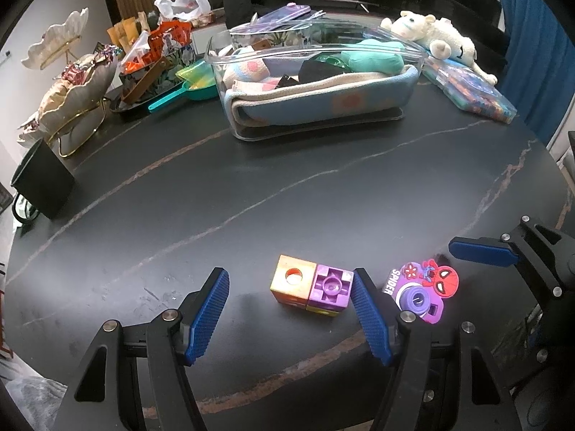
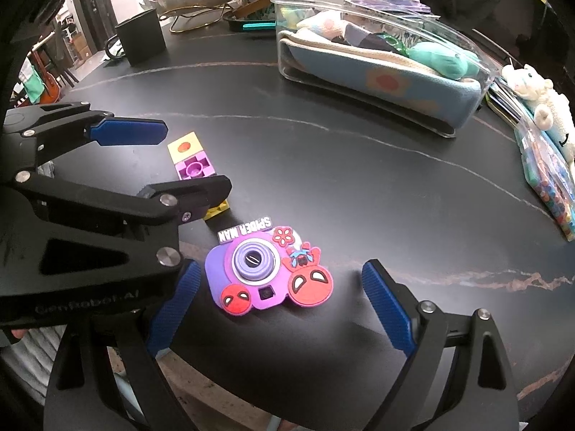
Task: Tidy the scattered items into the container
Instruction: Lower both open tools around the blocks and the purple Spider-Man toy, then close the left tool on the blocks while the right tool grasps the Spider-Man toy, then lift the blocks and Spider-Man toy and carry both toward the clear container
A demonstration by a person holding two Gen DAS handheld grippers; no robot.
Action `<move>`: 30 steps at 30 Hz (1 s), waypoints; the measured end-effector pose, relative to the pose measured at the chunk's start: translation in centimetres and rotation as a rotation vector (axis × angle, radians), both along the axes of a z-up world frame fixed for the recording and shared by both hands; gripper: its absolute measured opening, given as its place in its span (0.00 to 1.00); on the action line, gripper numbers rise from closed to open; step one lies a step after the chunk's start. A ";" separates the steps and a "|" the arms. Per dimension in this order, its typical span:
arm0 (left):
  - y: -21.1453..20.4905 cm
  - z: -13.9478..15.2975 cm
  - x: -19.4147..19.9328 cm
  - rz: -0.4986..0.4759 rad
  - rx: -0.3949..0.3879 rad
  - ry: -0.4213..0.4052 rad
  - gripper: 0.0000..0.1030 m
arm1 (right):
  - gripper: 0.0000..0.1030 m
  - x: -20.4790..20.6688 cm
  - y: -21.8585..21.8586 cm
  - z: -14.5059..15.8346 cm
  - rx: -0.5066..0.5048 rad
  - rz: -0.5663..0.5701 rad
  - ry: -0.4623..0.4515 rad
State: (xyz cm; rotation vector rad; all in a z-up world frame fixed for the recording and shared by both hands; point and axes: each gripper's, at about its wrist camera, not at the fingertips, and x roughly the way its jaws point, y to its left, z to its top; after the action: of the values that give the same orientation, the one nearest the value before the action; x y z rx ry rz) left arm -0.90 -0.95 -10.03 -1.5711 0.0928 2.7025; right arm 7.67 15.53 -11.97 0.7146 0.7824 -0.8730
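Note:
A joined pair of toy blocks (image 1: 311, 289), orange and purple, lies on the black table between the spread fingers of my left gripper (image 1: 291, 310), which is open. The purple block nearly touches the right finger. Right of them lies a purple Spider-Man toy camera (image 1: 420, 292). In the right wrist view the camera (image 2: 266, 273) lies flat between the fingers of my open right gripper (image 2: 280, 305). There the left gripper (image 2: 169, 161) straddles the blocks (image 2: 194, 161). The clear plastic container (image 1: 287, 54) (image 2: 284, 0) stands at the far side, holding a pouch and soft items.
A black mug (image 1: 43, 179) (image 2: 142, 37) stands at the left. A plush lamb (image 1: 435, 36) and a bag of beads (image 1: 470, 89) lie right of the container. Shell-shaped dishes (image 1: 72, 104), snack bags and a teal scoop (image 1: 187, 89) crowd the far left. The table edge runs close below both grippers.

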 end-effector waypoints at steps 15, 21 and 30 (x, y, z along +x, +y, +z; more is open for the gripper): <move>0.5 0.1 -0.3 -0.011 -0.020 -0.017 0.36 | 0.53 -0.6 -0.2 0.1 -0.015 -0.012 0.020; 0.5 0.1 -0.3 -0.012 -0.022 -0.005 0.36 | 0.53 -0.8 -0.2 0.4 -0.032 -0.017 0.039; 0.5 1.0 -0.5 -0.008 -0.031 0.023 0.36 | 0.53 -1.1 -0.7 1.2 -0.064 -0.028 0.048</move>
State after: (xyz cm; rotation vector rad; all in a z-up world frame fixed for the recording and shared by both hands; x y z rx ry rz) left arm -1.41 -0.47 -9.00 -1.5439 0.1413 2.7266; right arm 6.55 14.87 -10.79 0.6517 0.7855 -0.9392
